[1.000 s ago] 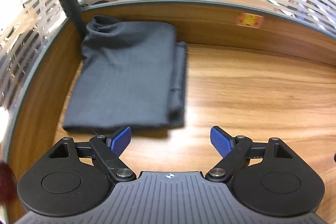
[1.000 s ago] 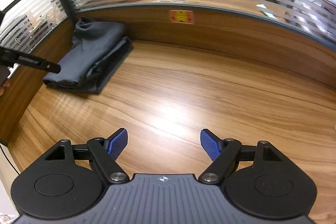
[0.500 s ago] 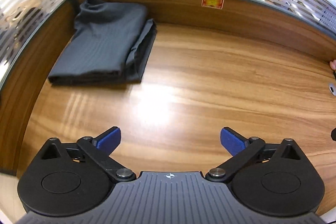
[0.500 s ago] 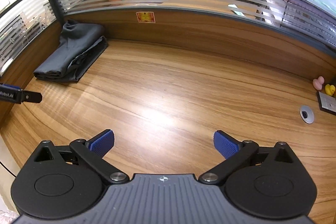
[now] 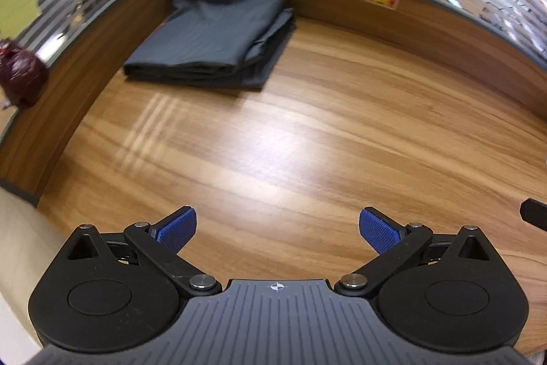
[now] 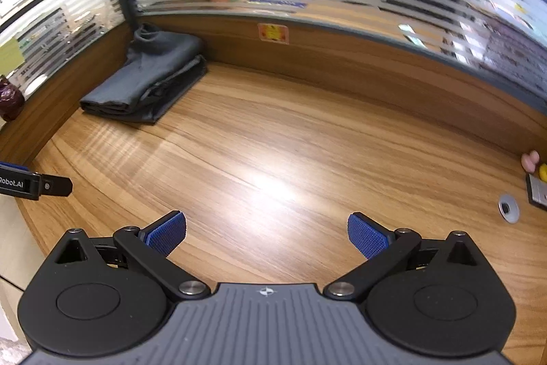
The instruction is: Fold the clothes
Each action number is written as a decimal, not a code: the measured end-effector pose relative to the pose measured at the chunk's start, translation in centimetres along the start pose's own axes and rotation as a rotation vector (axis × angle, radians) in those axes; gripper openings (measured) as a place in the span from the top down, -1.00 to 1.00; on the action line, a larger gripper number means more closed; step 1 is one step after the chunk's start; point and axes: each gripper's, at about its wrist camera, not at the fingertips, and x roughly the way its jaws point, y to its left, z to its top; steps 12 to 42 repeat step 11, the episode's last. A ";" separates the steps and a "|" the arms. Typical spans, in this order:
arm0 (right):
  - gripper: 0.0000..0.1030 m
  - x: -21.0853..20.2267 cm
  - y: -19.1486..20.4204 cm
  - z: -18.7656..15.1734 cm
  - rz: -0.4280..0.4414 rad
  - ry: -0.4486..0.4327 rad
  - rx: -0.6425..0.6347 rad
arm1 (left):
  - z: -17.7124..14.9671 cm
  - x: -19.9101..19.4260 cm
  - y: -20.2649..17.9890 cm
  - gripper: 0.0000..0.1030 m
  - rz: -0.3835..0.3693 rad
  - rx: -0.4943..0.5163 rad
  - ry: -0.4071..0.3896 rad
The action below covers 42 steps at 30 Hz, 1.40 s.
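While both hand-held grippers hang spread and empty over bare wood, the folded garment lies apart in the far left corner.

The left gripper and the right gripper each hold their blue pads wide with nothing between them. A second ago the left one hovered just at the near edge of the dark grey garment; it has since drawn back, leaving open desk between. The cloth lies as a flat layered stack against the partition, as the task wants, so the retreat fits a finished fold. Only the right wrist view shows the desk's right end: a cable grommet, small toys, and the left gripper's tip.
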 end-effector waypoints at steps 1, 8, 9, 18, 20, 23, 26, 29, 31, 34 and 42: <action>-0.99 0.1 0.5 0.2 0.003 0.000 -0.005 | -0.1 -0.1 0.2 -0.99 0.010 0.001 0.003; -0.99 1.3 4.0 1.7 0.049 0.003 -0.041 | 0.0 -0.6 1.5 -0.99 0.024 0.023 0.007; -0.99 1.4 4.5 2.0 0.053 0.002 -0.046 | 0.1 -0.6 1.7 -0.99 0.024 0.025 0.006; -0.99 1.5 5.5 2.5 0.054 -0.002 -0.054 | 0.3 -0.7 2.2 -0.99 0.027 0.021 0.003; -0.99 1.5 5.5 2.5 0.054 -0.002 -0.054 | 0.3 -0.7 2.2 -0.99 0.027 0.021 0.003; -0.99 1.5 5.5 2.5 0.054 -0.002 -0.054 | 0.3 -0.7 2.2 -0.99 0.027 0.021 0.003; -0.99 1.5 5.5 2.5 0.054 -0.002 -0.054 | 0.3 -0.7 2.2 -0.99 0.027 0.021 0.003; -0.99 1.5 5.5 2.5 0.054 -0.002 -0.054 | 0.3 -0.7 2.2 -0.99 0.027 0.021 0.003; -0.99 1.5 5.5 2.5 0.054 -0.002 -0.054 | 0.3 -0.7 2.2 -0.99 0.027 0.021 0.003; -0.99 1.5 5.5 2.5 0.054 -0.002 -0.054 | 0.3 -0.7 2.2 -0.99 0.027 0.021 0.003; -0.99 1.5 5.5 2.5 0.054 -0.002 -0.054 | 0.3 -0.7 2.2 -0.99 0.027 0.021 0.003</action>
